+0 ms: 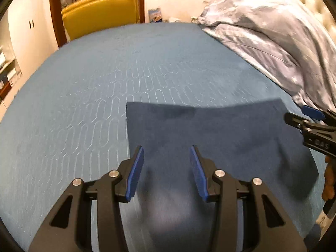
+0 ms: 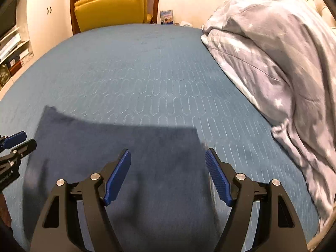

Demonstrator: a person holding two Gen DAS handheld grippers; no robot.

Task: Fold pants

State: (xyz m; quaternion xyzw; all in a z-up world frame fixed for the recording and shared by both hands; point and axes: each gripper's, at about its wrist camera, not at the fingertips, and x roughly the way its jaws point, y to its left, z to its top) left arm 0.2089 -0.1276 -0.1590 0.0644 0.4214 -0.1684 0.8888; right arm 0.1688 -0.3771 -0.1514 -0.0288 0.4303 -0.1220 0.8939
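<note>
From the left wrist, our left gripper (image 1: 167,169) hangs spread and empty over the dark navy fabric pants (image 1: 220,138), a flat rectangle on the blue quilted bed cover (image 1: 94,84). From the right wrist, our right gripper (image 2: 168,174) gapes too; folding looks nearly finished.

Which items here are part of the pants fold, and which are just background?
In play:
- dark blue pants, lying flat on the bed
- left gripper, open
- right gripper, open
- blue bedspread, the work surface

Lying about:
- star-print duvet, bunched on the right
- yellow chair
- small picture card by the wall
</note>
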